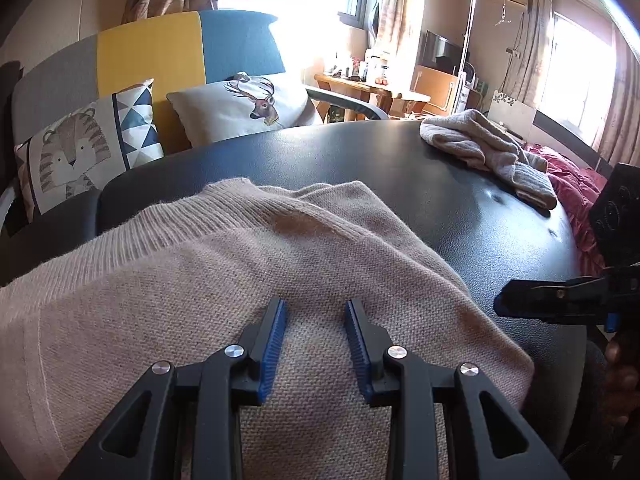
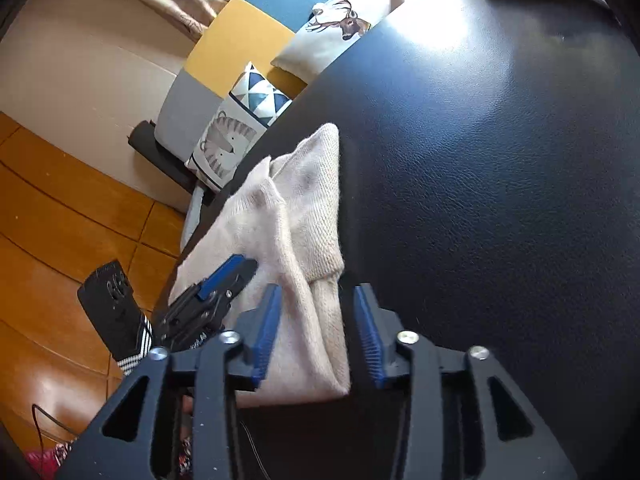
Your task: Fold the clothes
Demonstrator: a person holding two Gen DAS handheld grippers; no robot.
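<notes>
The left gripper (image 1: 315, 308) hangs low over the beige sweater (image 1: 224, 264), its jaws parted with knit showing between the blue pads (image 1: 276, 344) and nothing pinched. The sweater lies partly folded on the near-left part of the black desk (image 1: 400, 168), its ribbed hem bunched toward the far edge and one side reaching the desk's left rim. The right gripper (image 2: 316, 320) sits at the sweater's near right corner, jaws likewise apart, straddling a folded edge of the cloth without closing on it. Beyond the sweater, across bare desk, a second crumpled beige garment (image 1: 488, 148) rests near the far right rim. A red cloth (image 1: 576, 192) lies just past it, off the desk. Behind the sweater stands a sofa (image 1: 160, 48) with a tiger cushion (image 1: 80, 148) and a deer cushion (image 1: 248, 108).
</notes>
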